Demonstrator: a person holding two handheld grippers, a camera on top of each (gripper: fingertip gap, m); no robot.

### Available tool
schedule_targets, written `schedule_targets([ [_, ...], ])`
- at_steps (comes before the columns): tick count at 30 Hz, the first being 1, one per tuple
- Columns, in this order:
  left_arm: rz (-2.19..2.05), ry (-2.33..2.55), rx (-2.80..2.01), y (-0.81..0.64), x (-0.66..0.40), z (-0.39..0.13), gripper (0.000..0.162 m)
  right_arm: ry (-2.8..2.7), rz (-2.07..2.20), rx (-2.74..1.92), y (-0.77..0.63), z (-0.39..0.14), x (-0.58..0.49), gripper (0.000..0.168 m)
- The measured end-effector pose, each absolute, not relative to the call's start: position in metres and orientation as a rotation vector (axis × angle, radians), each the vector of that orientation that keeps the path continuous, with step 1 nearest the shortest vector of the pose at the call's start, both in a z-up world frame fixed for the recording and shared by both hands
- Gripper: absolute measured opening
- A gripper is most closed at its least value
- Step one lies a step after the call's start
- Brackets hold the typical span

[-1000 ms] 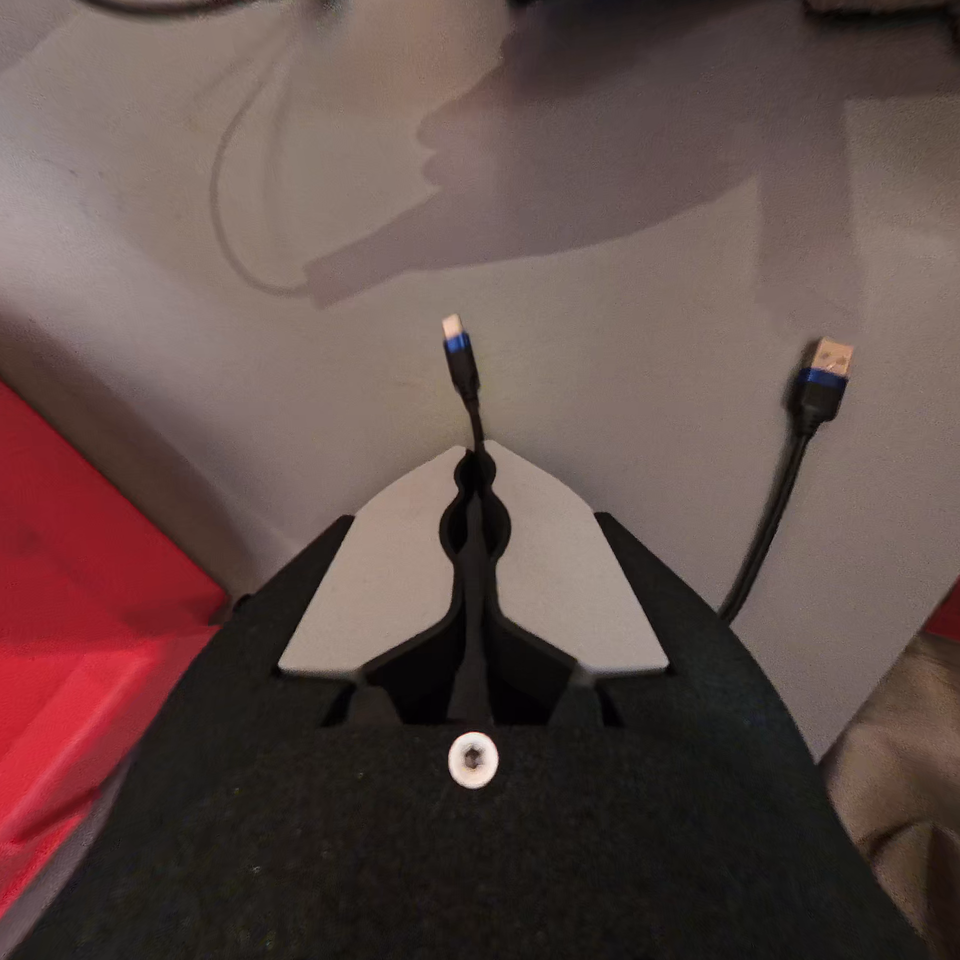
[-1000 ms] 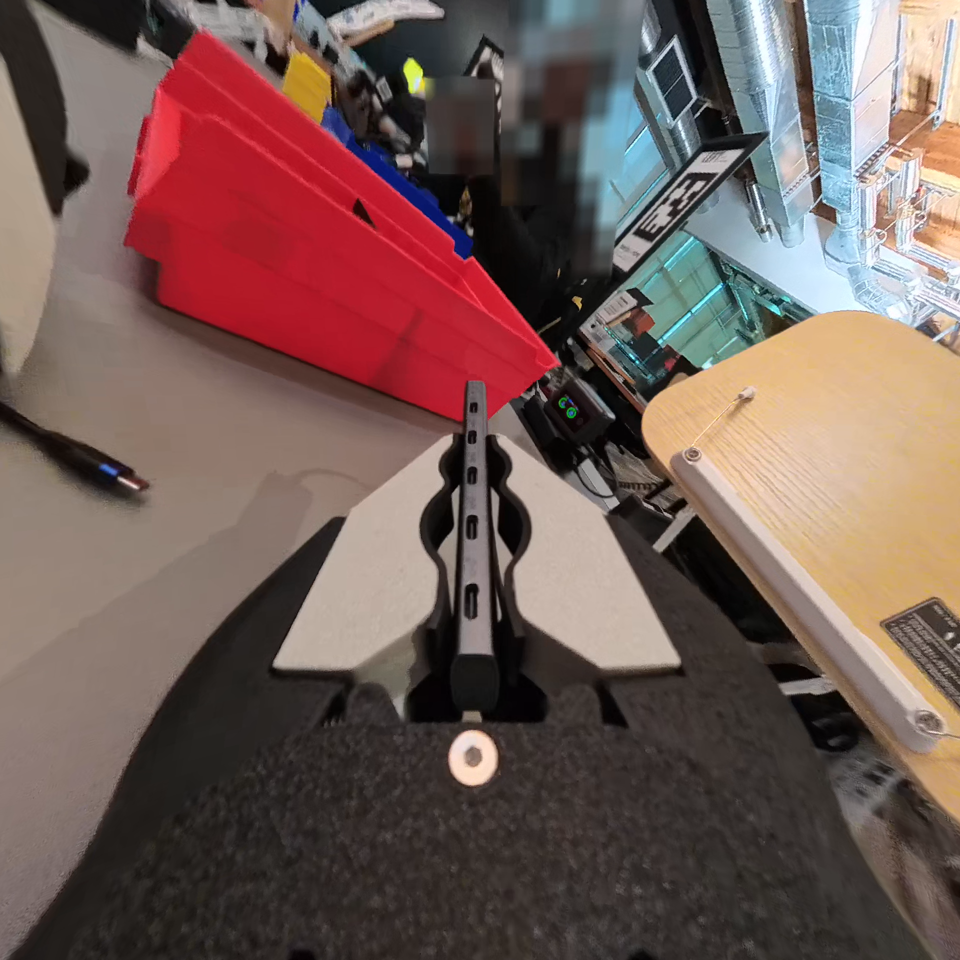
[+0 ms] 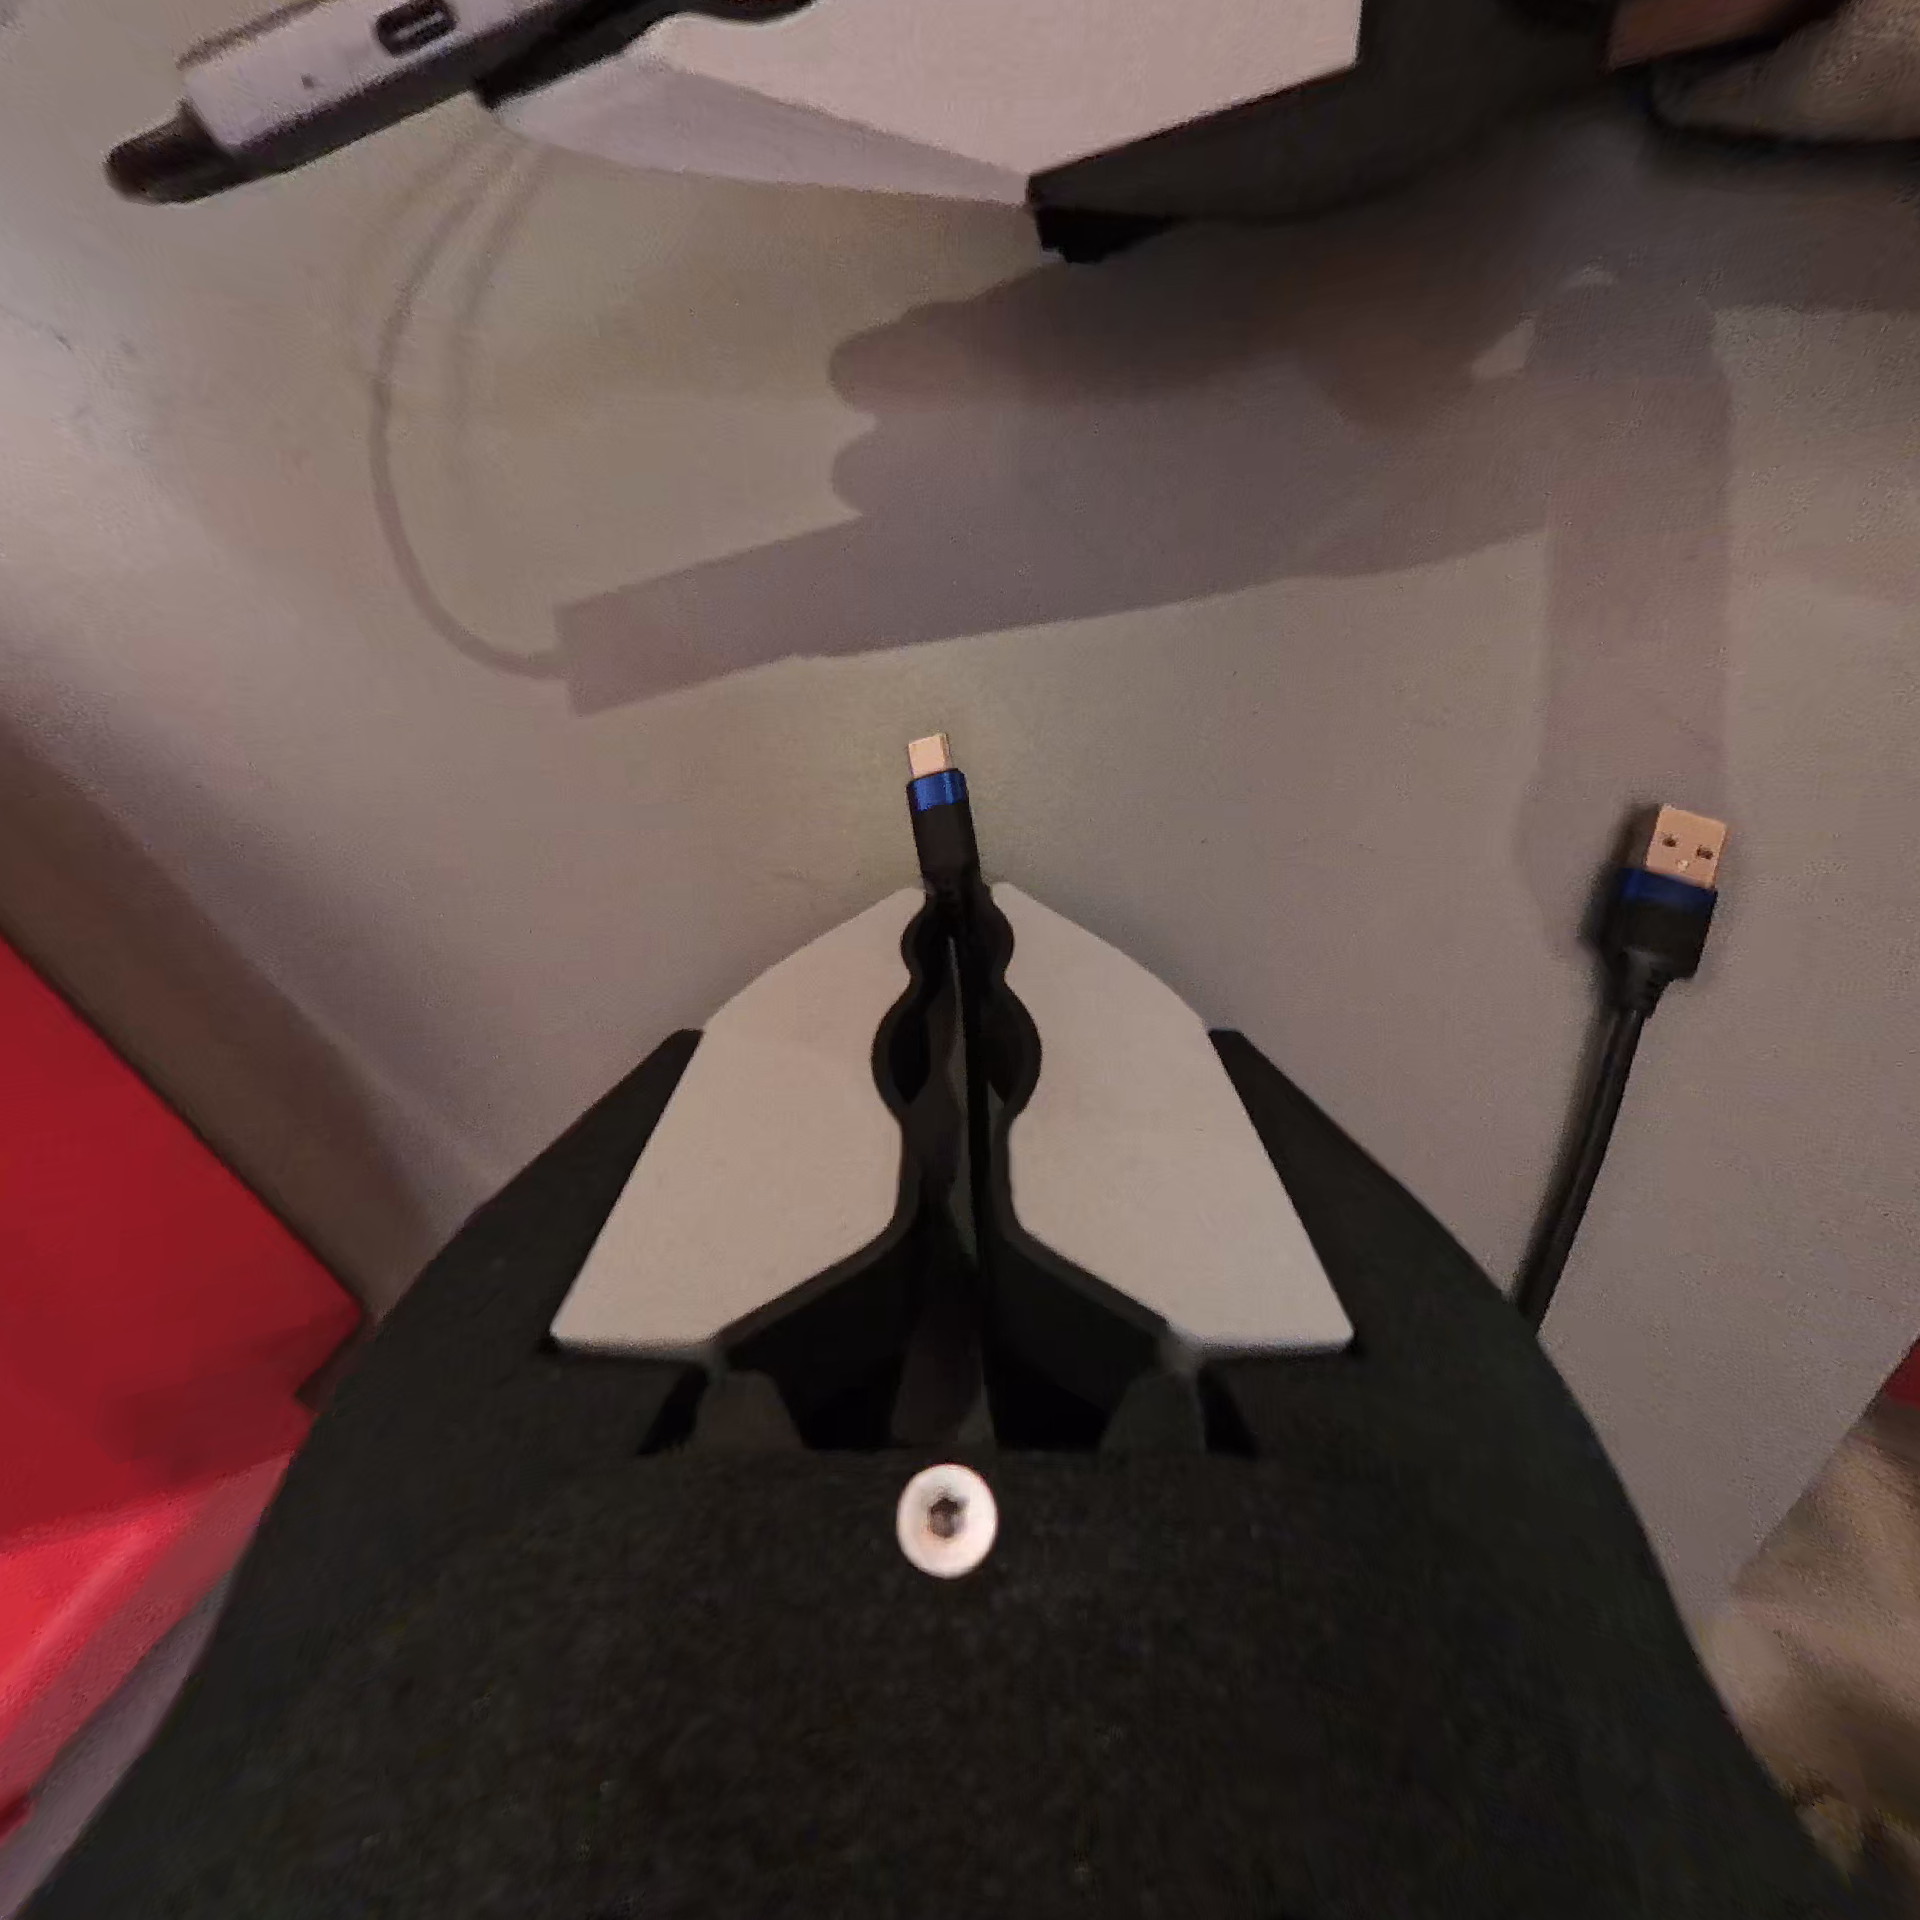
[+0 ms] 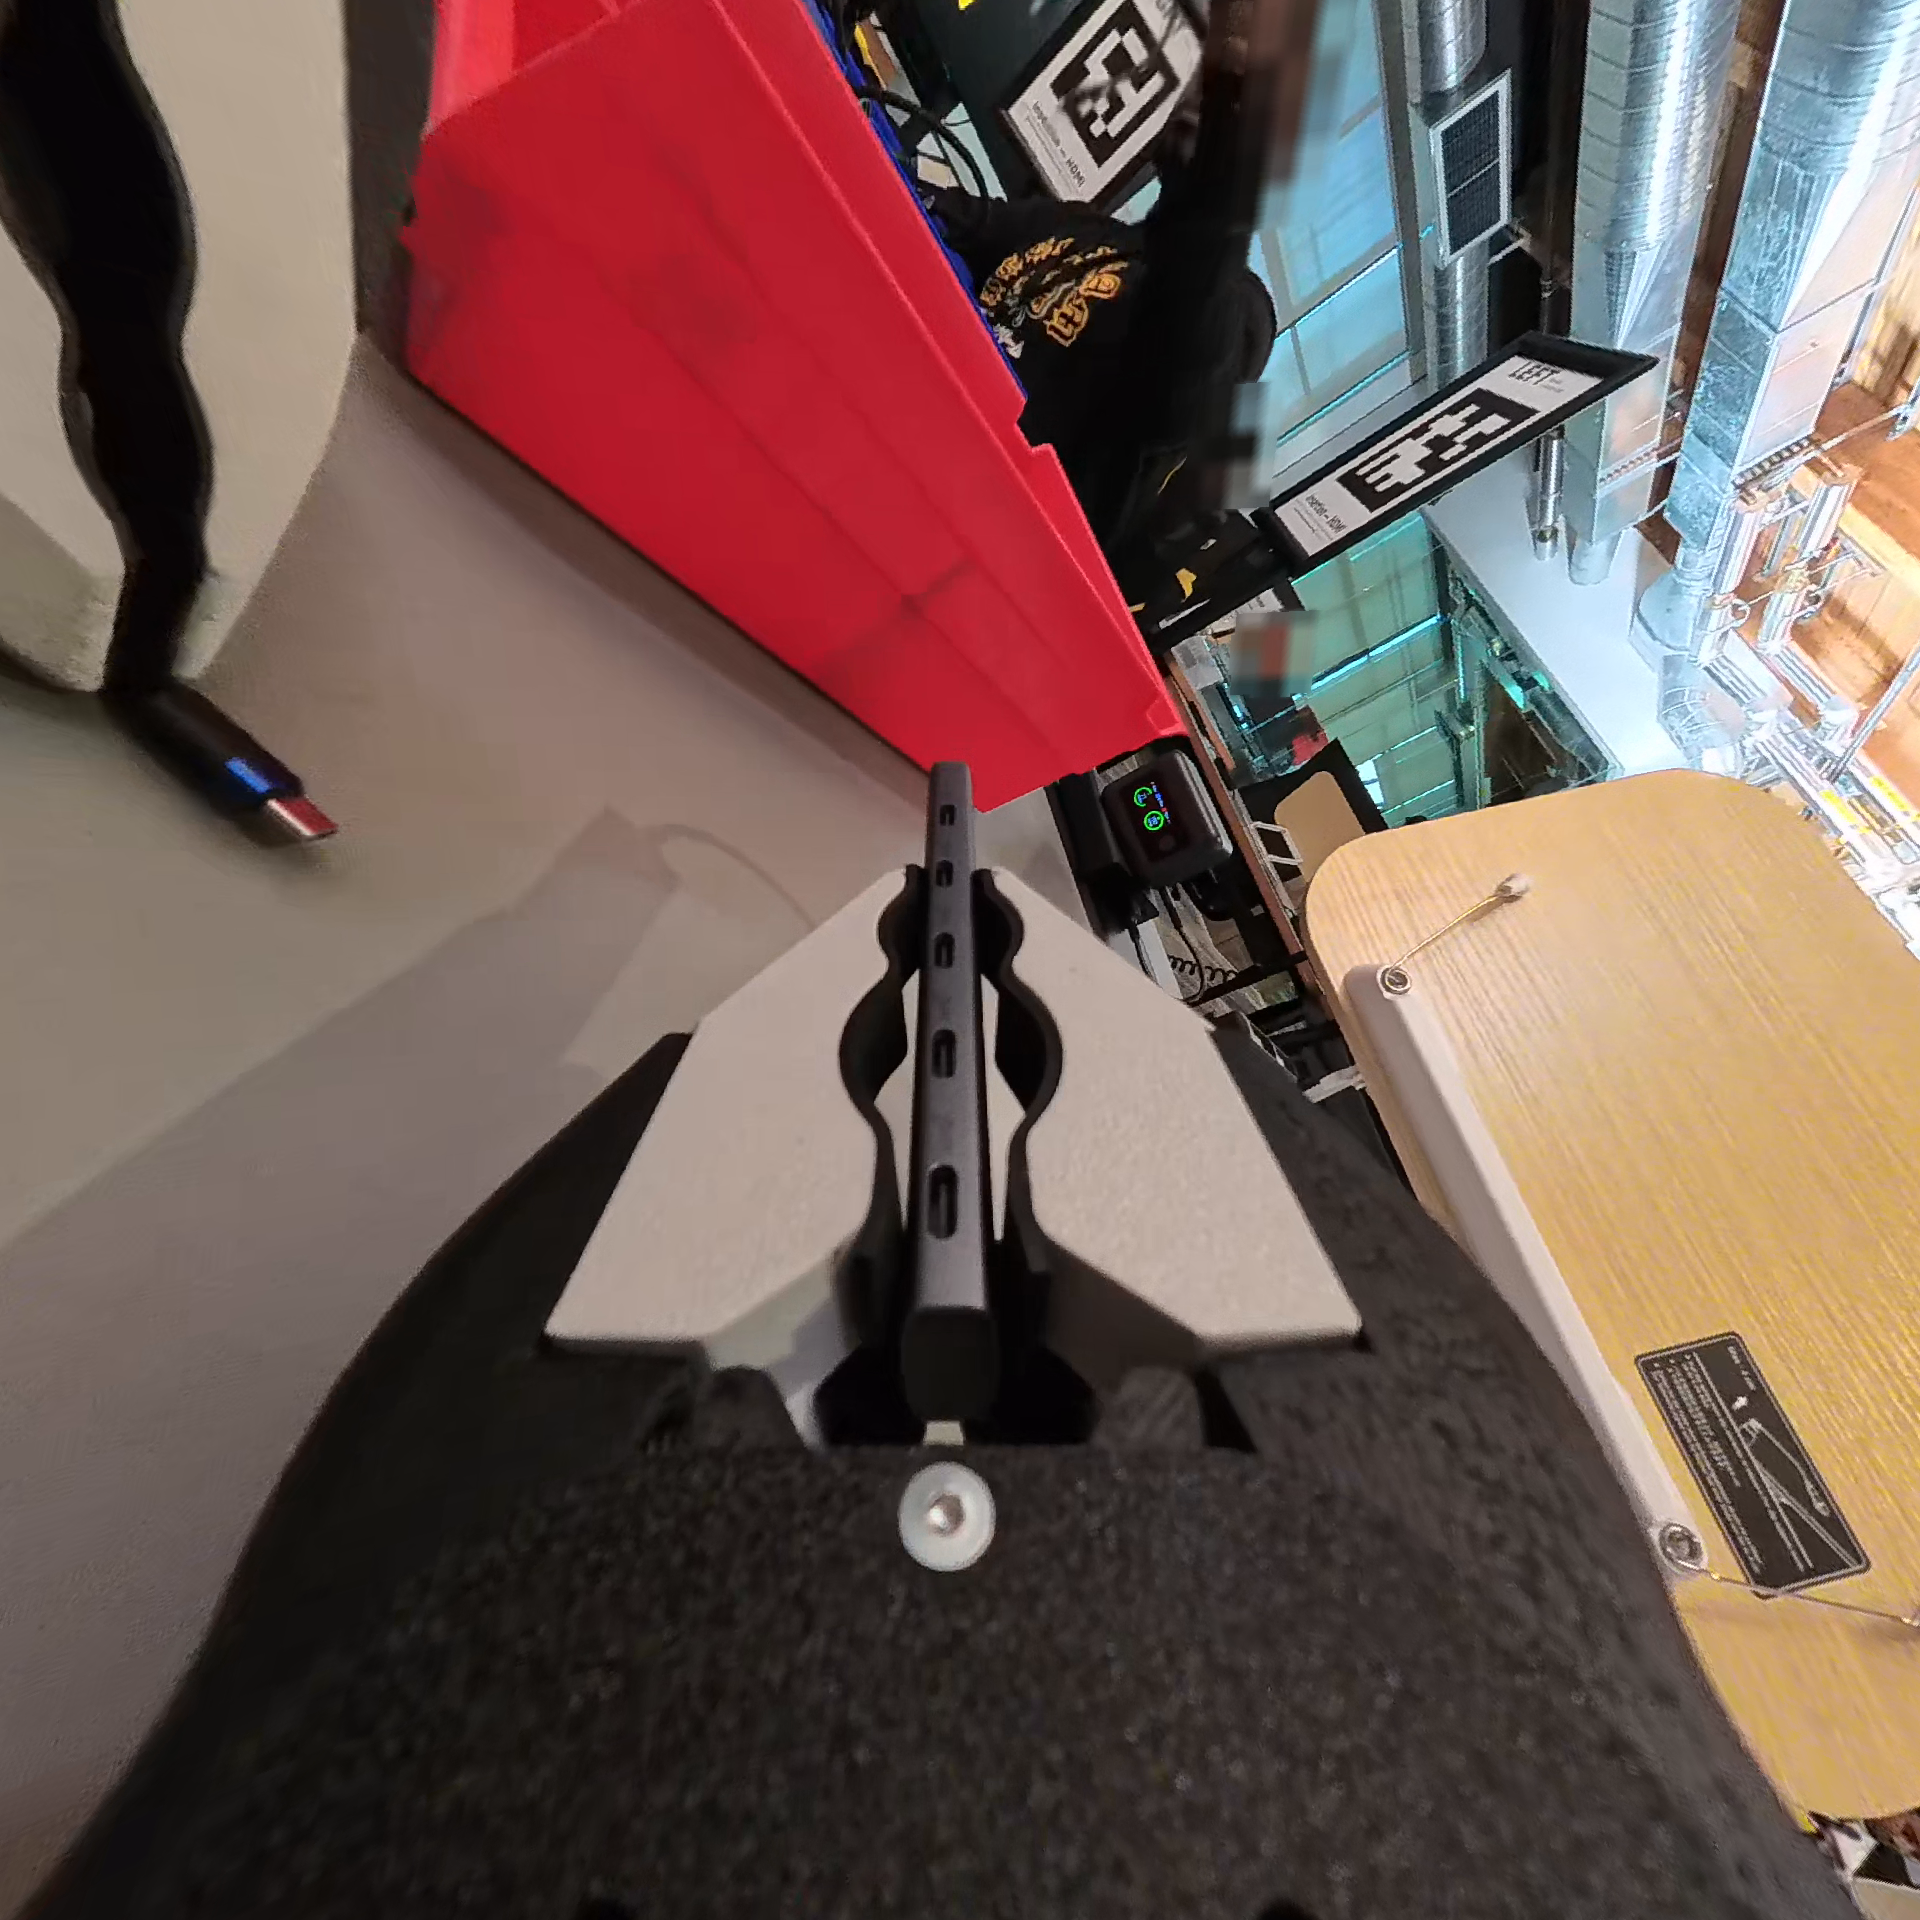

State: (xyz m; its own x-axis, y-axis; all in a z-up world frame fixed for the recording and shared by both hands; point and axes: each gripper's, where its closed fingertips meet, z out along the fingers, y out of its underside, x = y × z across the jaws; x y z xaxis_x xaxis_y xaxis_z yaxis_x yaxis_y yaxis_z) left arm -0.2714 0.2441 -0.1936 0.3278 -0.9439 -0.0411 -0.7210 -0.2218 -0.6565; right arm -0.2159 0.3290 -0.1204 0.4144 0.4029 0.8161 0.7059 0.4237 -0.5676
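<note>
My left gripper is shut on a black cable just behind its small plug, which has a blue collar and a metal tip pointing forward above the grey table. The cable's other end, a wide flat plug with a blue collar, hangs at the right. My right gripper is shut on a thin dark hub with several ports along its edge. In the left wrist view the right gripper and the hub show at the top. In the right wrist view the left gripper and small plug show at far left.
Red bins stand at the left of the left wrist view and beyond the hub in the right wrist view. A wooden table top with a white rail lies at right, off the grey table. Marker boards stand behind.
The right gripper with the hub has come into the top of the left wrist view. In the right wrist view the left gripper and small plug are now nearer and larger.
</note>
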Motion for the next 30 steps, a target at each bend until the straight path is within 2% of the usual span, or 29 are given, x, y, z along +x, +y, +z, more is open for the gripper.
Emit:
schedule_targets([
  [1, -0.466, 1.504, -2.009, 0.245, -0.272, -0.191, 0.005, -1.203, -0.266, -1.186, 0.329, -0.121, -0.216, 0.009],
  [6, -0.425, 1.499, -1.945, 0.266, -0.258, -0.127, 0.005, -1.24, -0.381, -1.152, 0.329, -0.122, -0.217, 0.009],
  [8, -0.365, 1.538, -1.956, 0.273, -0.252, -0.119, 0.005, -1.257, -0.439, -1.132, 0.329, -0.122, -0.218, 0.008],
  [30, -0.293, 1.613, -2.068, 0.287, -0.243, -0.143, 0.005, -1.391, -0.576, -1.097, 0.328, -0.141, -0.223, 0.008],
])
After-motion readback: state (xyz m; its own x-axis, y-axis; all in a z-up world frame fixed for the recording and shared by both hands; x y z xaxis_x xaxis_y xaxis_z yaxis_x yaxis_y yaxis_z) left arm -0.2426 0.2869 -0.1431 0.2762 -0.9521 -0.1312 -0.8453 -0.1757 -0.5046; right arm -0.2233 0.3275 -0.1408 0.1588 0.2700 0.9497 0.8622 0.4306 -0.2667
